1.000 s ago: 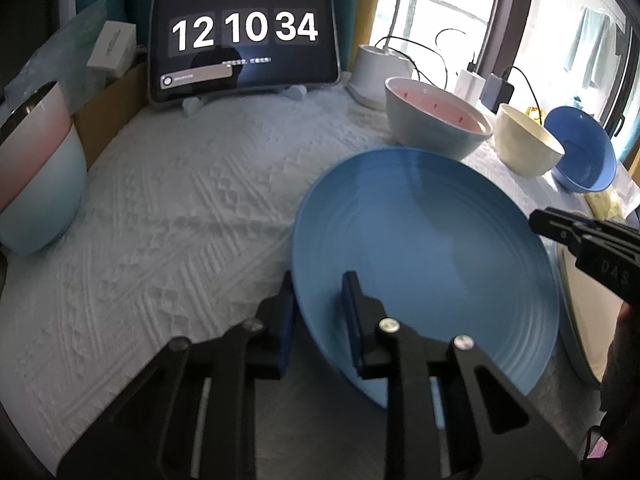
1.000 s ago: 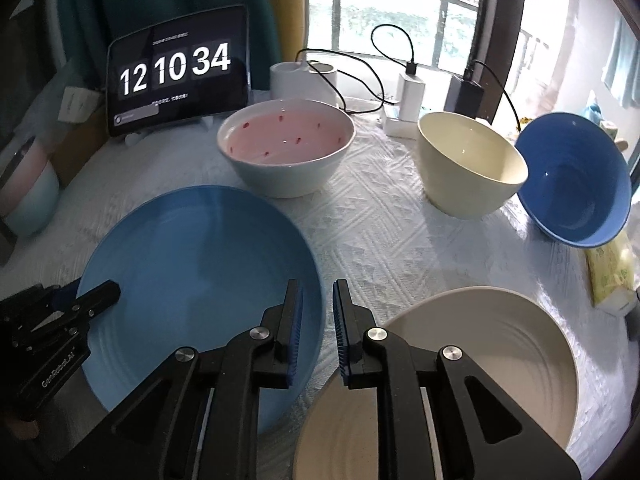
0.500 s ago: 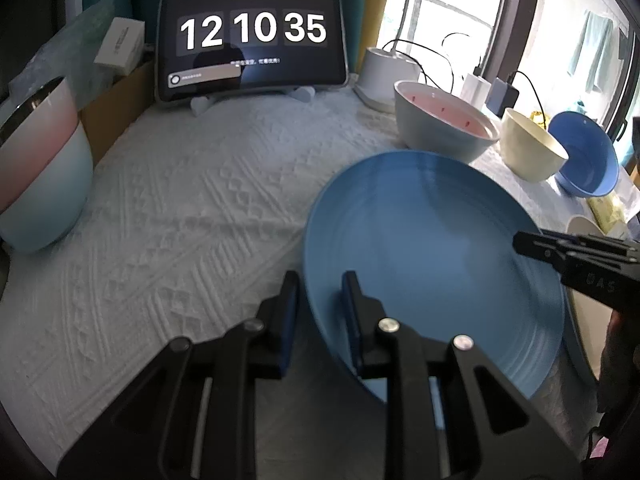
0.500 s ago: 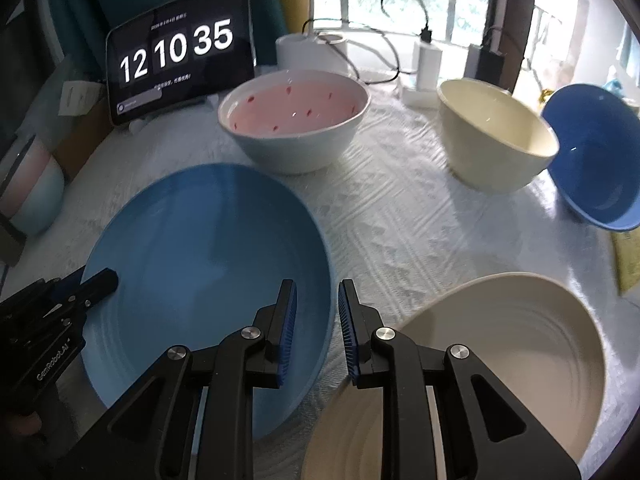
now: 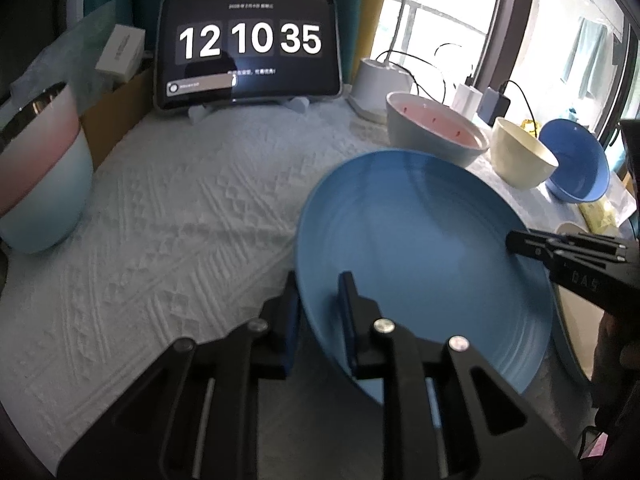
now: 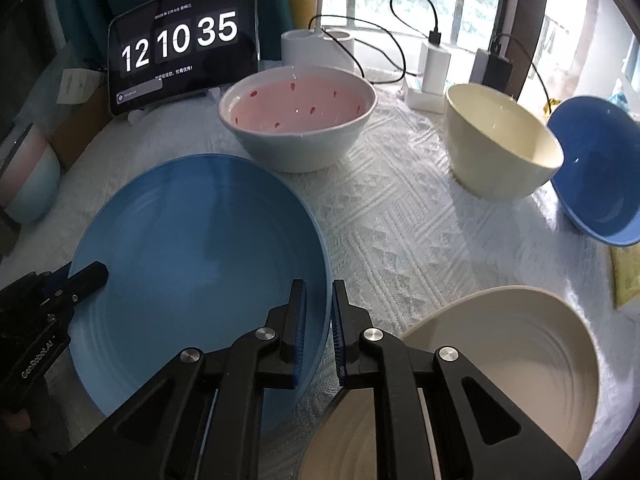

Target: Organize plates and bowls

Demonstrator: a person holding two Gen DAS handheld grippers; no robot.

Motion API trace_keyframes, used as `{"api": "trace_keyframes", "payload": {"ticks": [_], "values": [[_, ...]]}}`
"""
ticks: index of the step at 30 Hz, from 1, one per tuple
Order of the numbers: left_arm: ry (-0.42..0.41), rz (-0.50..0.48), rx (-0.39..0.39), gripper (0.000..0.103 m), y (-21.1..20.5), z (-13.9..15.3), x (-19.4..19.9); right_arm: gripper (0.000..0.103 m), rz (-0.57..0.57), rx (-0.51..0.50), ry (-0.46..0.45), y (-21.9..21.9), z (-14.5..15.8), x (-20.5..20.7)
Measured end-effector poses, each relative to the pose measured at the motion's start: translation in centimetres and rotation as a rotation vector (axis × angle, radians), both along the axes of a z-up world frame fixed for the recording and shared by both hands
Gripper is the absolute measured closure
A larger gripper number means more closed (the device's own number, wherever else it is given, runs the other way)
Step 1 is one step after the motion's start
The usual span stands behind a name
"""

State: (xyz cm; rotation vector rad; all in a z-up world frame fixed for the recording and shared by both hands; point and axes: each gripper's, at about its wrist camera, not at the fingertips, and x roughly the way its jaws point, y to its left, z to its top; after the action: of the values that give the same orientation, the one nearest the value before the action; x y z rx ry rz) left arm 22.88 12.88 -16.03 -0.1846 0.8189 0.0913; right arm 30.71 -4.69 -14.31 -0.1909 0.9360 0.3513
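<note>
On your far left, a pink-and-pale-blue bowl sits at the edge of the worktop, which is covered in a white textured cloth. Behind it a tablet stands upright showing 12 10 35. Your left hand-held gripper has its jaws nearly closed and has just been closing further; the near rim of the blue plate sits between them, one finger inside the plate and one outside, pressed on the rim. The plate is tilted, its left edge raised. Your right hand-held gripper straddles the plate's opposite rim; its jaws have just closed and pinch that edge. So both grippers hold the same plate from opposite sides. Just right of it lies a cream plate, its edge partly under your right gripper. Farther back, from left to right, stand a pink-lined bowl with red flecks, a cream bowl and a blue bowl that leans tilted beside the cream one.
</note>
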Motion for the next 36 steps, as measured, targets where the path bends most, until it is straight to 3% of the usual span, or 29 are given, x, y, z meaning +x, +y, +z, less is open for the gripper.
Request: {"api": "trace_keyframes", "payload": {"ticks": [16, 36], "values": [[-0.065, -0.009, -0.011, 0.084, -0.8, 2.7, -1.9, 0.090, -0.015, 0.041, -0.084, -1.2, 3.6, -2.3], [-0.134, -0.041, 0.017, 0.084, -4.8, 6.7, -4.2, 0.090, -0.054, 0.121, -0.186, -5.6, 7.0, -6.2]]}}
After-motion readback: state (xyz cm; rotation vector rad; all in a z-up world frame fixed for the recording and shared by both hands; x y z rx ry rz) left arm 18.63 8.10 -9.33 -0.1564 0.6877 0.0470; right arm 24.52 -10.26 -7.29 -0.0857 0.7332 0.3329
